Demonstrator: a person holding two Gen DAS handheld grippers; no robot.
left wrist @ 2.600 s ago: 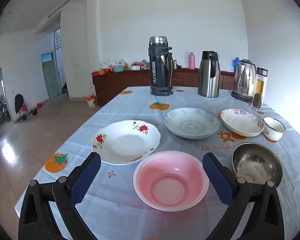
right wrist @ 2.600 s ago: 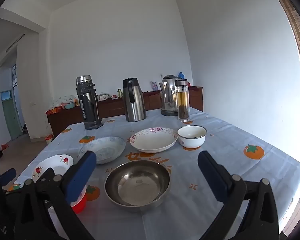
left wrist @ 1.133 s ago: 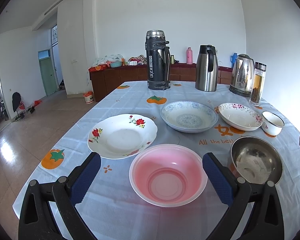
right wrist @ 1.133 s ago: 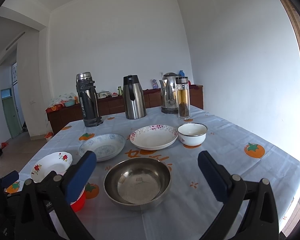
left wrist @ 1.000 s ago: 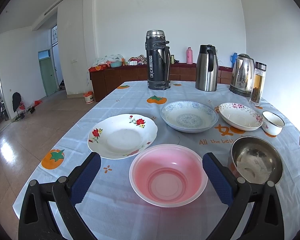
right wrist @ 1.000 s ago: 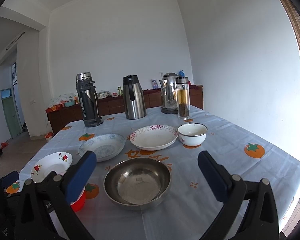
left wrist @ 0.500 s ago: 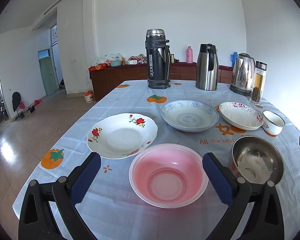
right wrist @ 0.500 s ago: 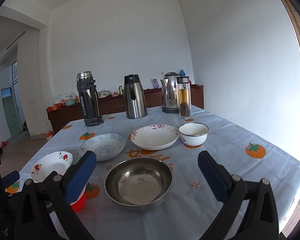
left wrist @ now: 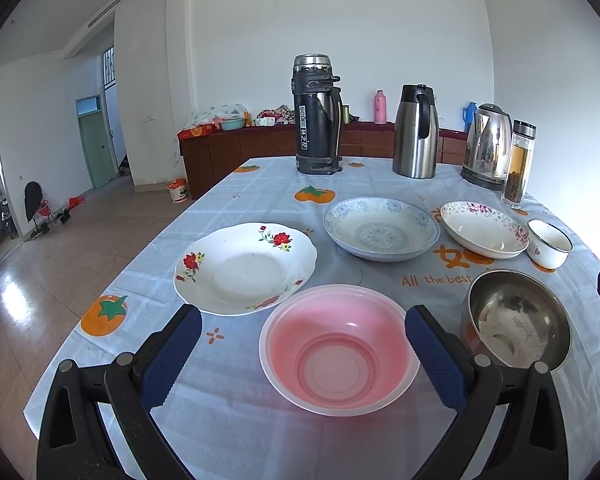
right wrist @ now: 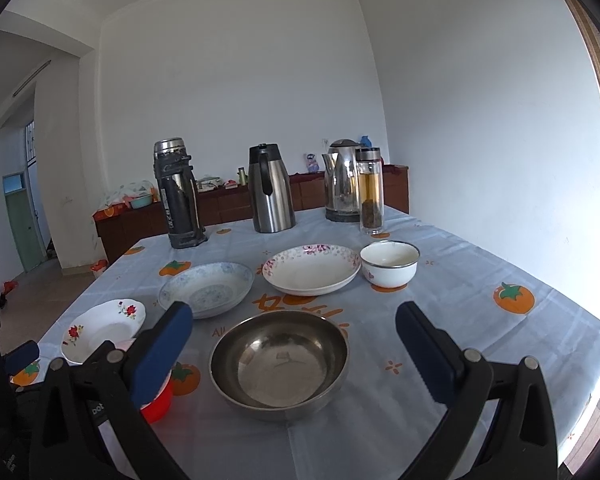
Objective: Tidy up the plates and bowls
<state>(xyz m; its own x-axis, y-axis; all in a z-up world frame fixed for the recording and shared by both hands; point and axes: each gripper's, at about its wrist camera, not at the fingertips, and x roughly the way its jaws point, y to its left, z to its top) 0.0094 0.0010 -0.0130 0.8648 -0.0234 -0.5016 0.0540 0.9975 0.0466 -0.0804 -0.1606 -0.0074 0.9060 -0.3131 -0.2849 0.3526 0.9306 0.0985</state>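
left wrist view: the left tool [left wrist: 302, 336] hangs above the near edge of the surface [left wrist: 260, 196], its blue-padded fingers [left wrist: 172, 354] spread wide and holding nothing. the pink plastic bowl [left wrist: 338, 350] sits on the surface right between the two fingers in the picture, not touched by either. just beyond it to the left lies the white plate with red flowers [left wrist: 244, 268], its near rim close to the pink bowl's rim. behind that, toward the middle, is the blue-patterned plate [left wrist: 381, 233], and just beside it on the right the pink-flowered plate [left wrist: 484, 229], with the small enamel cup [left wrist: 549, 243] at its right edge. the steel bowl [left wrist: 518, 320] stands just right of the pink bowl. at the far end stand a black thermos [left wrist: 317, 114], a steel carafe [left wrist: 415, 136], an electric kettle [left wrist: 486, 146] and a glass tea bottle [left wrist: 518, 164].

right wrist view: the right tool [right wrist: 292, 334] is also spread wide and empty, with the steel bowl [right wrist: 279, 364] on the surface [right wrist: 480, 320] framed between its fingers [right wrist: 424, 354]. beyond it are the blue-patterned plate [right wrist: 206, 288], the pink-flowered plate [right wrist: 311, 268] and the enamel cup [right wrist: 389, 263], the last two nearly touching. the flowered white plate [right wrist: 100, 328] lies at far left. a bit of the pink bowl [right wrist: 158, 402] shows under the left finger, mostly hidden.
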